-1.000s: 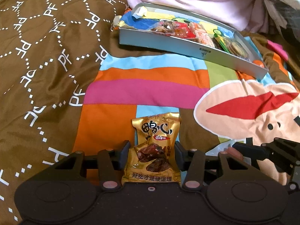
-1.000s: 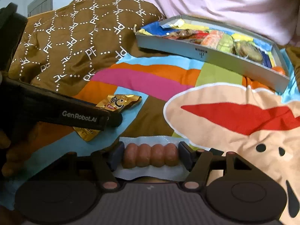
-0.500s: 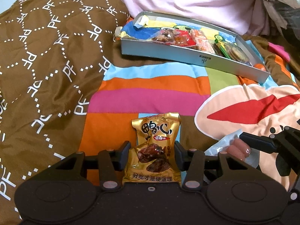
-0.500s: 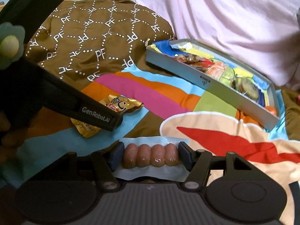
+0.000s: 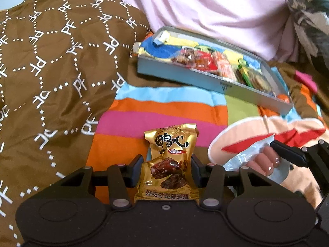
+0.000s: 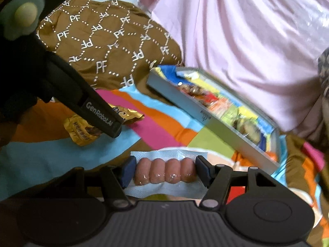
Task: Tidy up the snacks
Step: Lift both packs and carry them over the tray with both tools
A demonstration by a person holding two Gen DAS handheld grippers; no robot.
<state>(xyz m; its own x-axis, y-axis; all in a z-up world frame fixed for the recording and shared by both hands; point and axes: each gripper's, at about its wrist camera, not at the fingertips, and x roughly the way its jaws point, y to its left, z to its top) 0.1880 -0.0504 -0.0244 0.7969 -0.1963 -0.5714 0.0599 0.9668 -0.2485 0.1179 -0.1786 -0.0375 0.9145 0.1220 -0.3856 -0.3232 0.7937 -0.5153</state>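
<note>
The snack tray lies on the bed at 1 o'clock, already well filled. The left tongs clamp a gold pouch, light and crinkly, printed "鸭心" and "好吃才是硬道理", best held mid-body. The right tongs, beside an arm marked "GenRobot.AI", grip a soft, slippery sausage pack across its links.

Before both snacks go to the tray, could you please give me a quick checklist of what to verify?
1. Left tongs clamped on gold packet: ok.
2. Right tongs clamped on sausage pack: ok.
3. Tray in view, path over the blanket free: ok.
4. Free room in tray: cannot tell, it looks crowded.
5. Packs clear of each other: ok.
</note>
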